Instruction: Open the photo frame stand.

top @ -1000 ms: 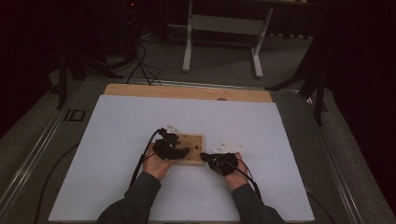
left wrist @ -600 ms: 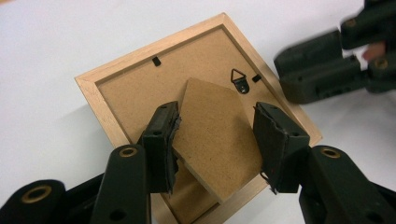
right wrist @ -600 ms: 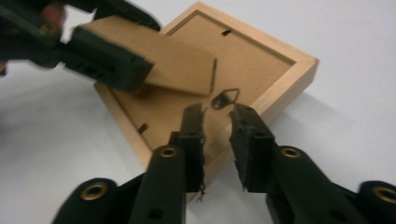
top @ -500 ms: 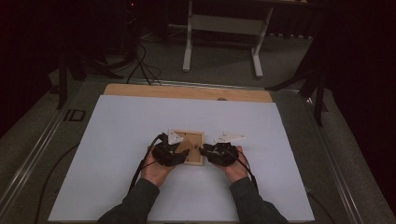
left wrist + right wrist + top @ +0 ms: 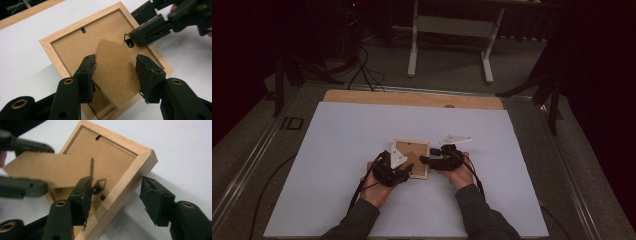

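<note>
A light wooden picture frame [image 5: 411, 148] lies face down on the white sheet, its brown backing up. My left gripper [image 5: 408, 169] comes in from the near left. Its jaws [image 5: 116, 60] are shut on the two edges of the brown stand flap [image 5: 115, 80], which is lifted off the backing [image 5: 37, 170]. My right gripper [image 5: 423, 160] straddles the frame's right rail [image 5: 117, 182]. One jaw is inside, by the metal hanger ring [image 5: 100, 185]; the other is outside, clear of the wood. These jaws have just been opening.
The white sheet [image 5: 337, 150] covers the tabletop, with a bare wooden strip [image 5: 412, 97] along its far edge. A white-legged stand [image 5: 452, 25] and cables are on the floor beyond. A small turn clip [image 5: 83, 30] sits on the frame's backing.
The right hand moved in from the frame's near right to its right rail. The left hand drew back slightly toward the near side. The frame stayed in place.
</note>
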Demonstrator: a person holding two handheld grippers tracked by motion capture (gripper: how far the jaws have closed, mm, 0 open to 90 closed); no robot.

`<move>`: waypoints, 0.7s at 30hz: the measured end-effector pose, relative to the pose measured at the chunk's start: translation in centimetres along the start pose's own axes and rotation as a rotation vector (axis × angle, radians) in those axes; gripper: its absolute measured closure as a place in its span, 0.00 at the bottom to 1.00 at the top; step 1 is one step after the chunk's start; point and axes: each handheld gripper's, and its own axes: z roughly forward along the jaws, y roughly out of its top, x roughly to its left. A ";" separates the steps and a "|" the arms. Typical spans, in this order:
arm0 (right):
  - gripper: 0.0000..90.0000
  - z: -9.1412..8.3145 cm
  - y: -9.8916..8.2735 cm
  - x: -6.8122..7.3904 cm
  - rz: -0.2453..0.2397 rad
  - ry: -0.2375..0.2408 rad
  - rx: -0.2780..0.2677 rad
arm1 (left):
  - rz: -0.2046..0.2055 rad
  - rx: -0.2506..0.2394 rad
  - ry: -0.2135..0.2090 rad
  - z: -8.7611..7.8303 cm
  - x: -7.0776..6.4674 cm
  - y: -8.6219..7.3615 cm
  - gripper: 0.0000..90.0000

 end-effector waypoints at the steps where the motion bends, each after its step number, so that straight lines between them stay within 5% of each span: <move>1: 0.45 0.1 0.1 -0.1 0.036 0.014 -0.011 | 0.005 -0.002 0.001 -0.1 0.0 -0.1 0.58; 14: 0.43 0.6 -0.1 0.0 0.054 0.063 0.002 | 0.058 -0.050 -0.001 -0.6 -0.2 -1.0 0.58; 21: 0.43 0.9 -0.4 0.1 0.076 0.075 0.008 | 0.029 -0.034 -0.051 -0.6 0.7 -1.2 0.57</move>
